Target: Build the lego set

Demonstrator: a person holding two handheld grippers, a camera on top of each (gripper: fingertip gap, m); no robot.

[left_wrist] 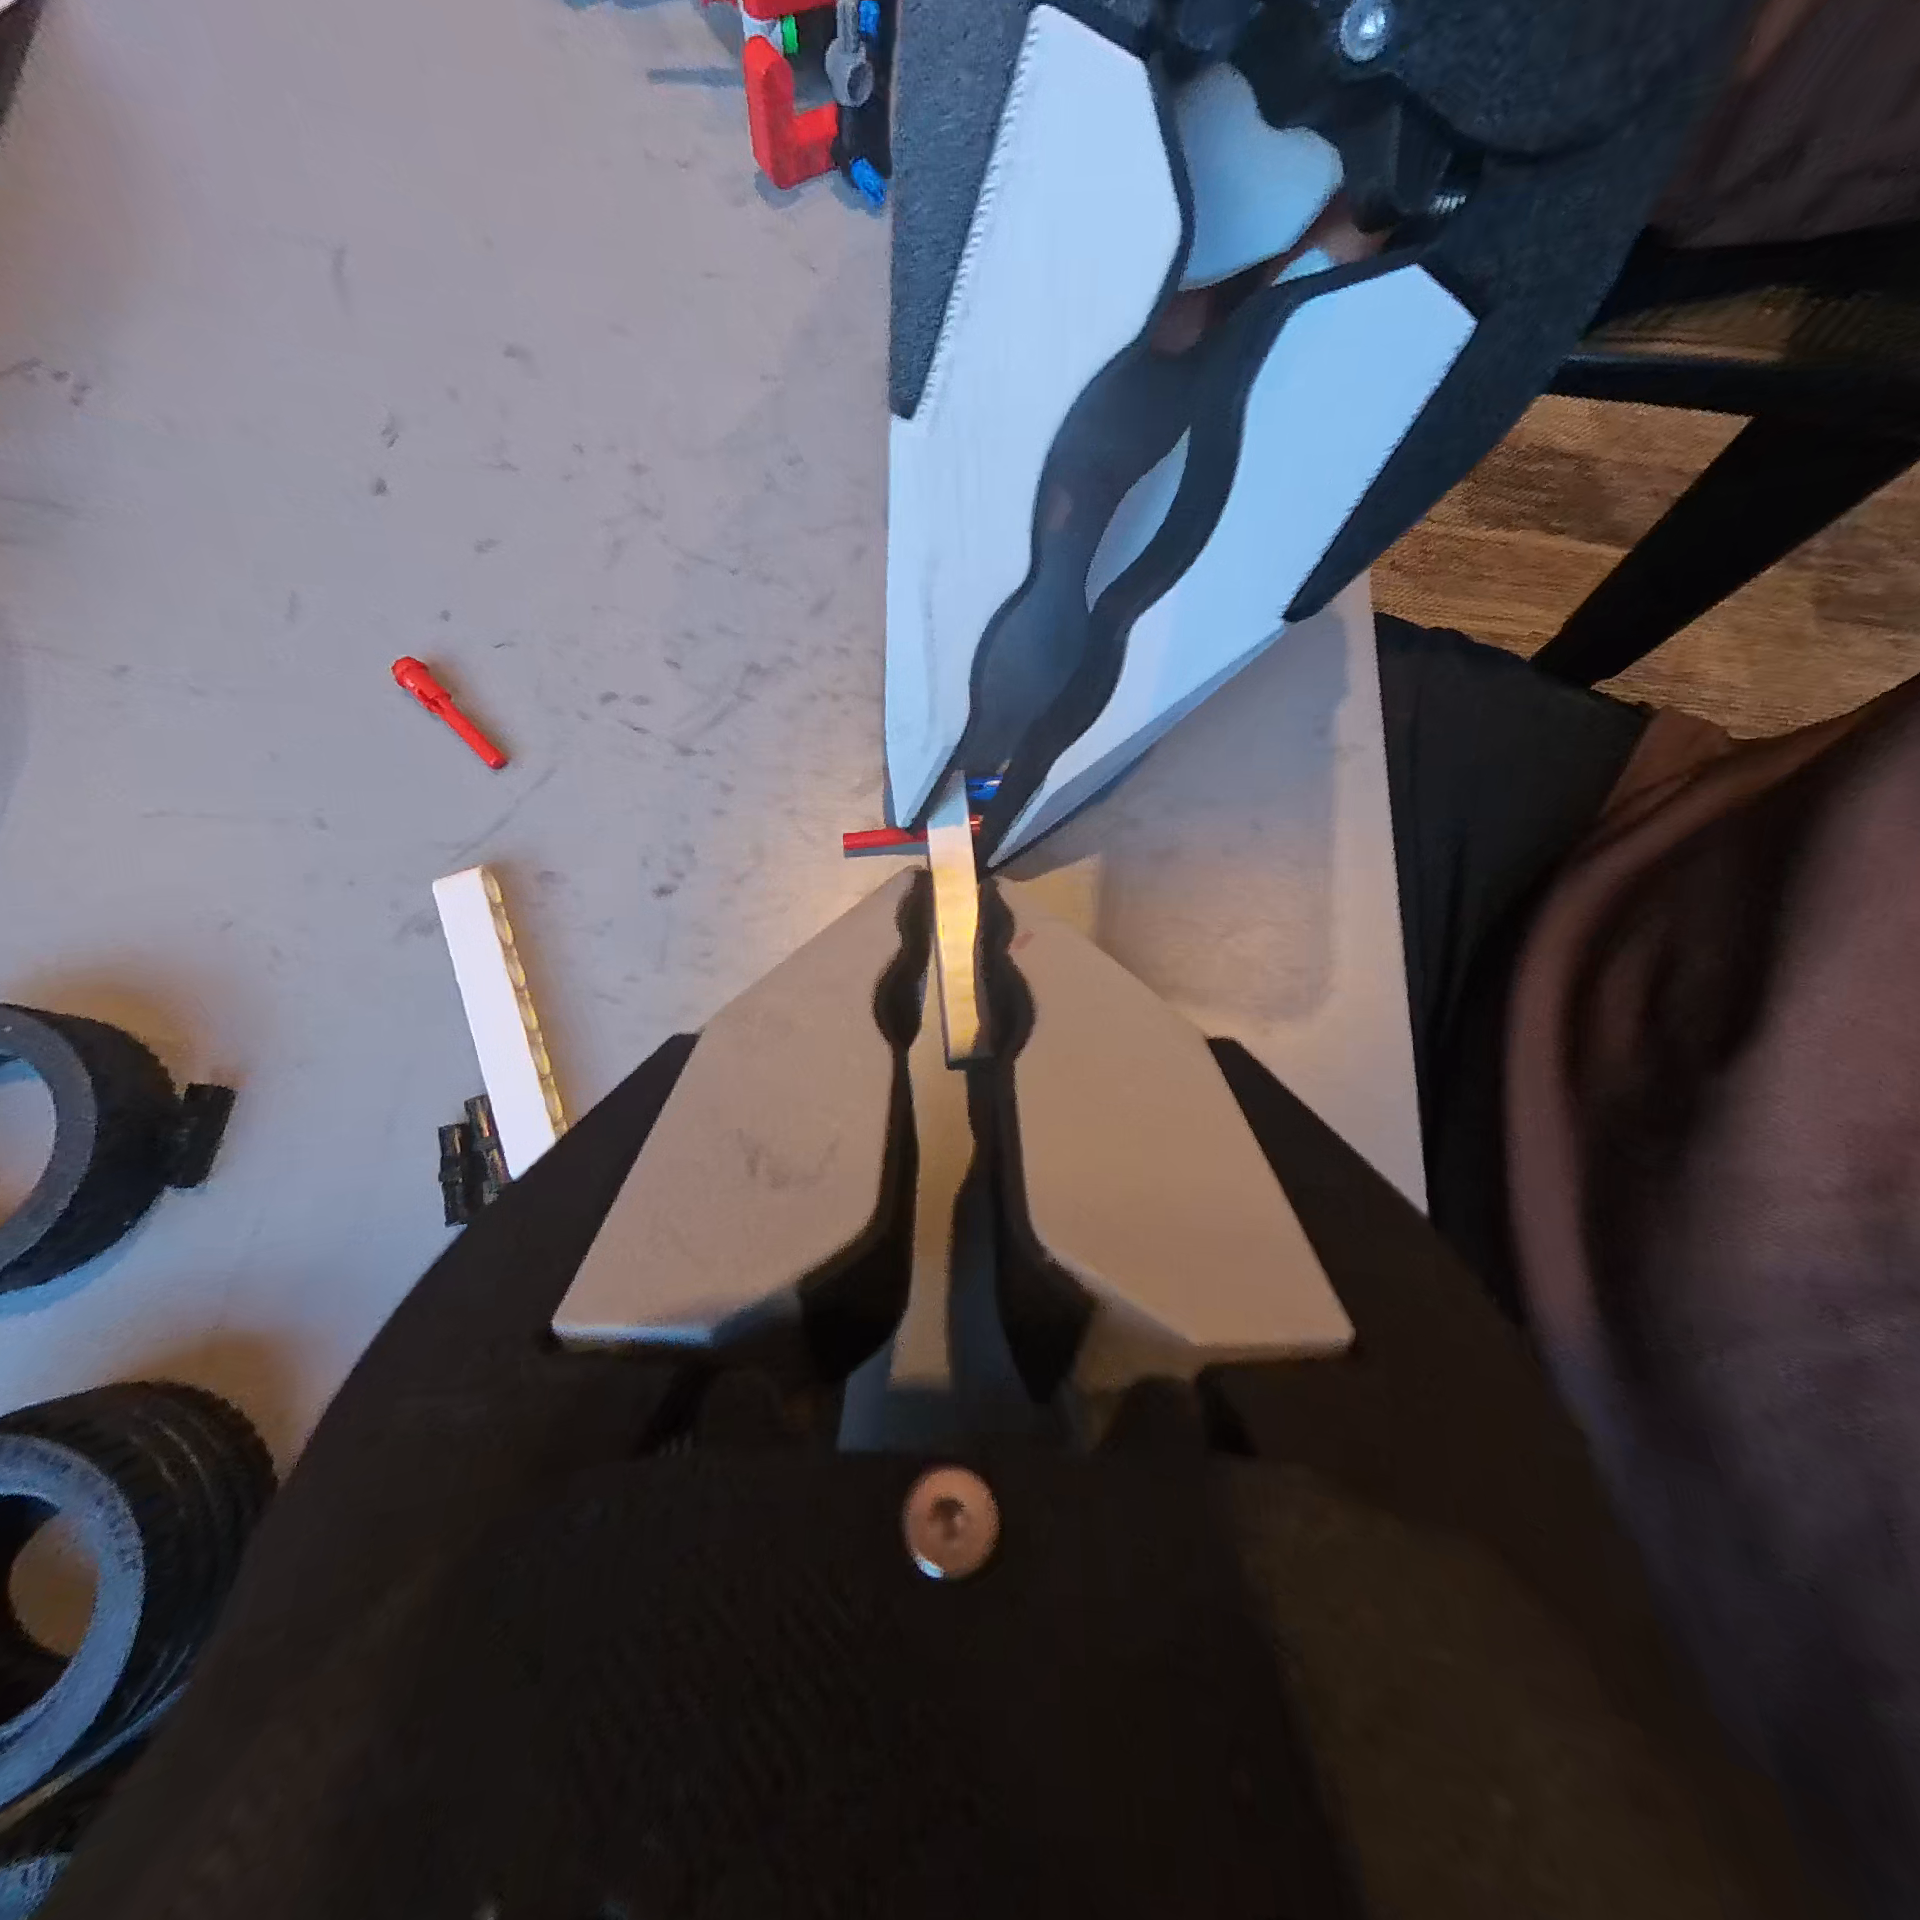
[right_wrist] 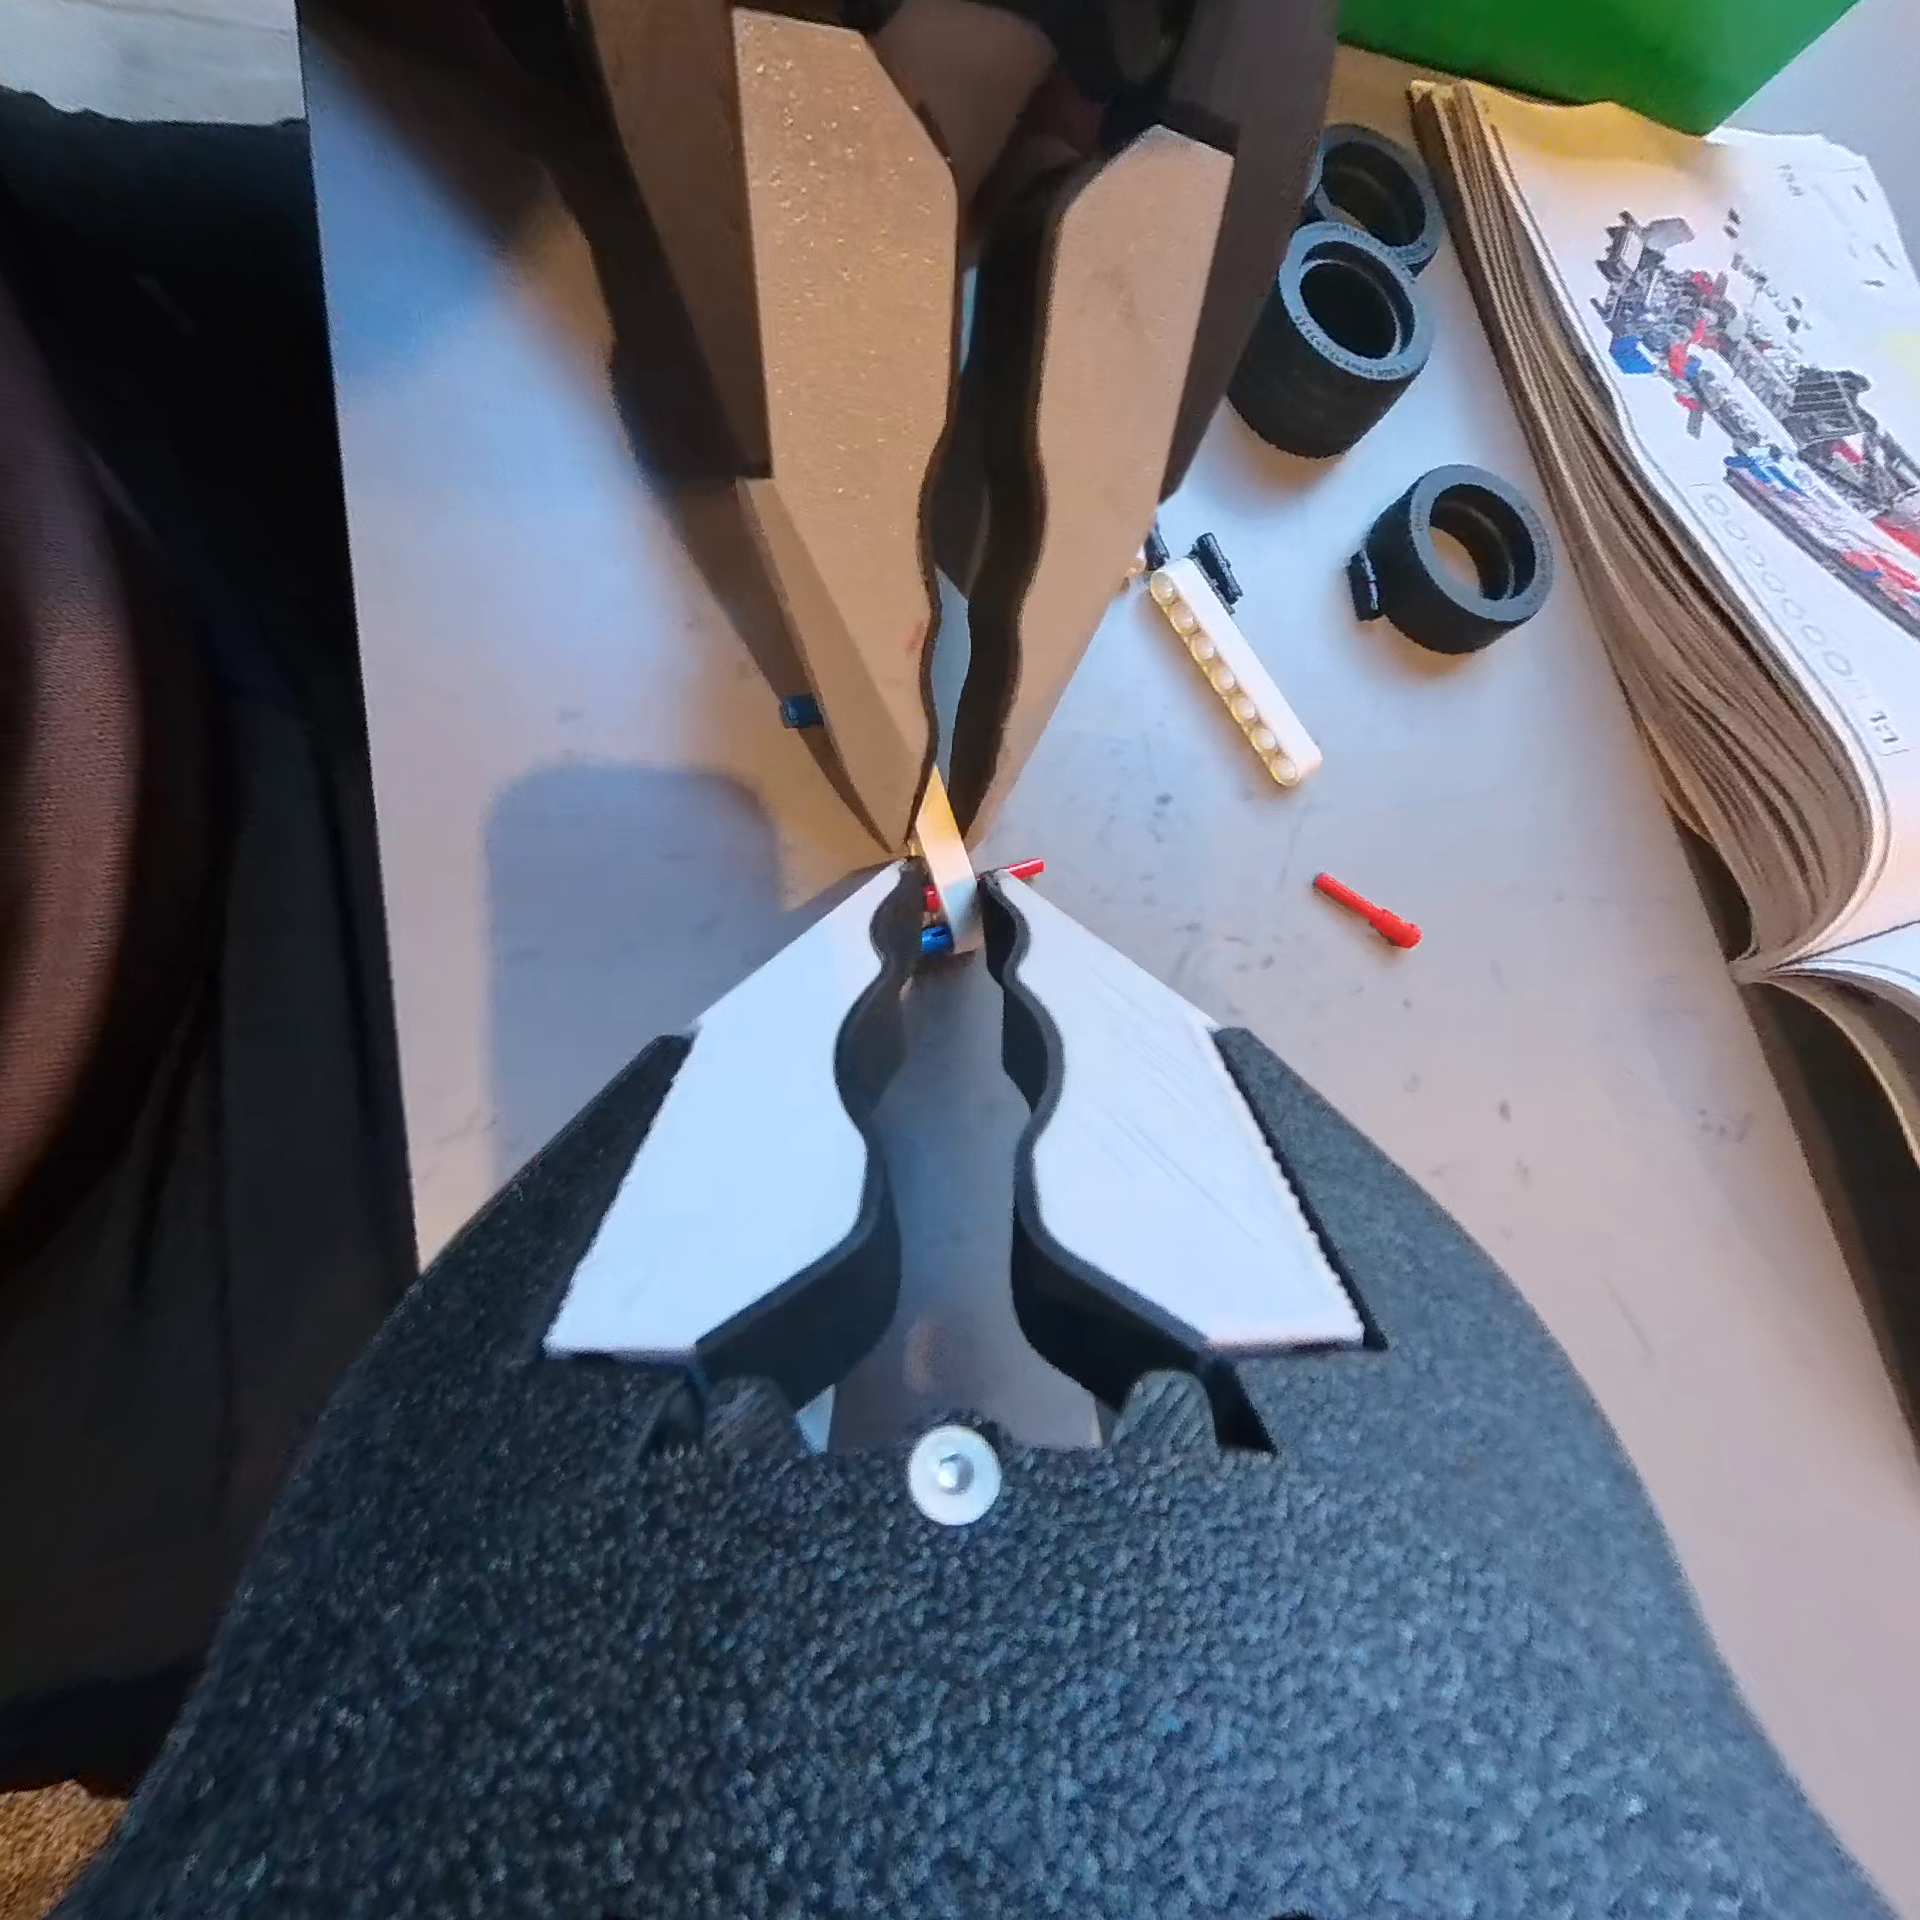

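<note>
Two grippers meet tip to tip above the pale table (left_wrist: 312, 416): the left gripper (left_wrist: 954, 883) has its fingers nearly together, clamped on a white beam (left_wrist: 956, 935) held edge-on, while the right gripper (right_wrist: 951, 883) pinches the beam's far end, where a red axle (right_wrist: 1018, 868) sticks out sideways and a blue pin (right_wrist: 935, 938) shows between the fingertips. Farther out on the table lie a loose red pin (right_wrist: 1366, 911), a second white beam (right_wrist: 1236, 670) with black connectors (right_wrist: 1218, 566) just beside its end, three black tyres (right_wrist: 1340, 343), an open instruction booklet (right_wrist: 1714, 468) and a partly built red assembly (left_wrist: 800, 114).
</note>
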